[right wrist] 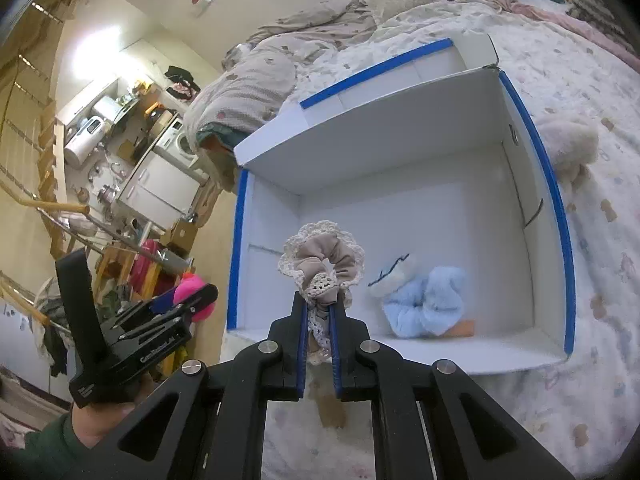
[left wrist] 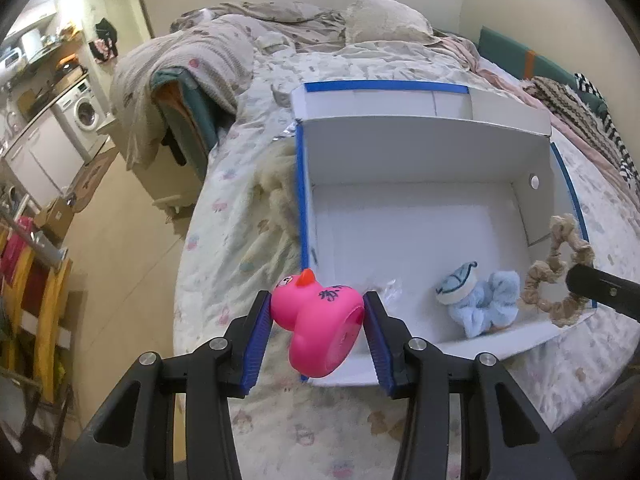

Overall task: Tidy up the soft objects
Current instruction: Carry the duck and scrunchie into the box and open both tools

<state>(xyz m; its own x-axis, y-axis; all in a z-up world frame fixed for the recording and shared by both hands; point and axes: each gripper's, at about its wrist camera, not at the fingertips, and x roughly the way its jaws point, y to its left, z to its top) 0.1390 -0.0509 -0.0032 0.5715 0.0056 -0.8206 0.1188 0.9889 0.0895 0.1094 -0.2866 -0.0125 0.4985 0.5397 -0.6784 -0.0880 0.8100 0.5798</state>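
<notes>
Left gripper (left wrist: 318, 314) clamped on pink rubber duck (left wrist: 320, 320); right gripper (right wrist: 319, 310) pinched nearly closed on beige lace-trimmed scrunchie (right wrist: 324, 258).

Duck held above near-left corner of white blue-edged box (left wrist: 400, 136) on floral bedspread (left wrist: 240, 216). Farther right, inside box near front wall, blue fluffy scrunchie (left wrist: 486, 304) touching small plush piece (left wrist: 456, 286). Beige scrunchie raised over box's near edge.

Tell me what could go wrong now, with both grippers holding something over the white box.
1. The pink duck, squeezed between the left gripper pads, hangs over the white box near corner; released here, it might land on the bed.
2. The beige scrunchie dangles from the right gripper by one edge and could slip early.
</notes>
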